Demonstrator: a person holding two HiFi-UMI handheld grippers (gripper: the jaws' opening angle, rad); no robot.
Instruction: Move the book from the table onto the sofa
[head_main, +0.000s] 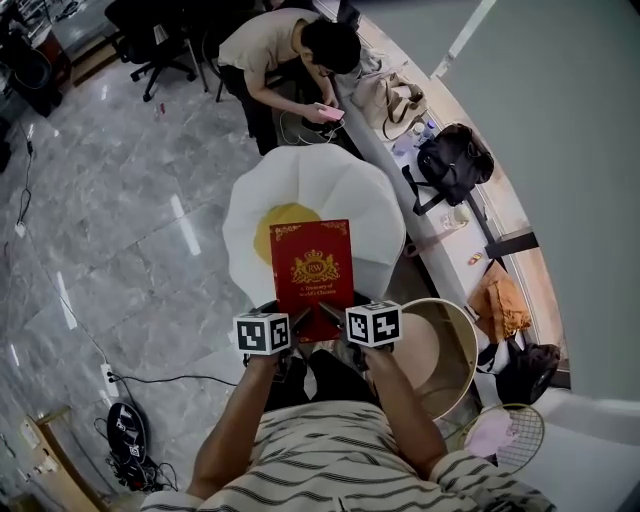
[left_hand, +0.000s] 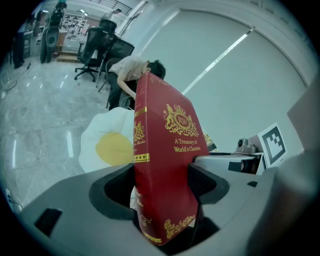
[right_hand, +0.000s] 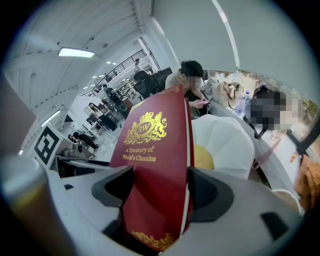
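Short-sleeved shirt (head_main: 340, 455), pale with dark horizontal stripes. Left gripper (left_hand: 162, 187) and right gripper (right_hand: 160, 187) have grey bodies and black jaw pads. Each carries a white marker cube (head_main: 263, 333) with black squares.

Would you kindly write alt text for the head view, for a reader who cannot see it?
Seen from above, the left gripper and right gripper clamp the near edge of a red book with a gold crest. Beyond it sits a white sofa with a yellow centre on a marble floor; a person bends over a counter behind.
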